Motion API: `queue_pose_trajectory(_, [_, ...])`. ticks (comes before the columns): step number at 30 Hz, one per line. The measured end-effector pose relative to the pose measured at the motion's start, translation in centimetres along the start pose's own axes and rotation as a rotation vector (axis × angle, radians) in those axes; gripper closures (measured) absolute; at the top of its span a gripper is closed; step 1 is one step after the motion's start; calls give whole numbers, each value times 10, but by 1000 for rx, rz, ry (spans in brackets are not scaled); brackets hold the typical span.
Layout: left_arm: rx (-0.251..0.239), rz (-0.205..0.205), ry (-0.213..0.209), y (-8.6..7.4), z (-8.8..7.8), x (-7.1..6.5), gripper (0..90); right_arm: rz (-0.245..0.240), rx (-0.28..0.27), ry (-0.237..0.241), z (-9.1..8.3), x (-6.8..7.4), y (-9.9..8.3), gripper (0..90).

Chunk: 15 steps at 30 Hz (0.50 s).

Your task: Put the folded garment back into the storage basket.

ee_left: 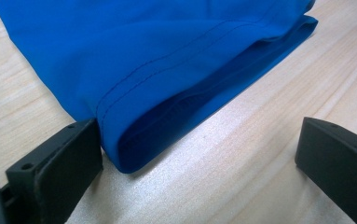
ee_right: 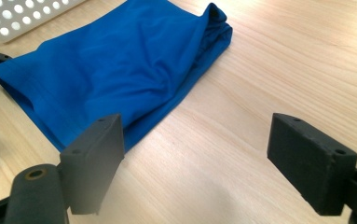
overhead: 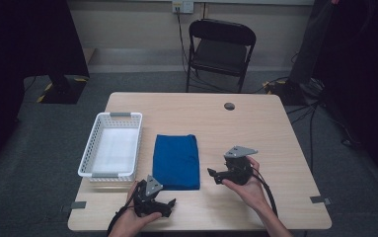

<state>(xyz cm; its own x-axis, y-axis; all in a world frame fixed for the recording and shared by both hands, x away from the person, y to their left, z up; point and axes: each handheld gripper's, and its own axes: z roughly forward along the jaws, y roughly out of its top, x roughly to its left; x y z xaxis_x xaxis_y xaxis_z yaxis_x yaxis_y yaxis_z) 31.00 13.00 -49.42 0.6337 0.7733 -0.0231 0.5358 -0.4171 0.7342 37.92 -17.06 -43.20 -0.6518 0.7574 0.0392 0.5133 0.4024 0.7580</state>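
A folded blue cloth point(overhead: 176, 160) lies flat in the middle of the wooden table point(overhead: 255, 123). My left gripper point(overhead: 169, 205) rests near the table's front edge, just below the cloth's near left corner, jaws open. In the left gripper view the cloth's hemmed corner point(ee_left: 134, 93) sits beside the left jaw, nothing pinched. My right gripper point(overhead: 214, 176) is held to the right of the cloth, pointing left at it, jaws open and empty. The right gripper view has the cloth point(ee_right: 115, 70) ahead and left of the jaws, bare wood between them.
A white perforated basket point(overhead: 111, 144) stands left of the cloth, empty; its corner point(ee_right: 22, 14) appears in the right gripper view. A small dark disc point(overhead: 229, 106) lies at the far side of the table. A black folding chair point(overhead: 220, 49) stands beyond the table.
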Motion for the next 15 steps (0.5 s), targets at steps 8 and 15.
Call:
queue_pose_trajectory(8, [5, -1, 2, 0, 0, 0, 0, 40, -18, -6, -15, -12, -10, 201])
queue_pose_trajectory(15, [1, -3, 3, 0, 0, 0, 0, 61, -36, -26, -31, -22, -18, 199])
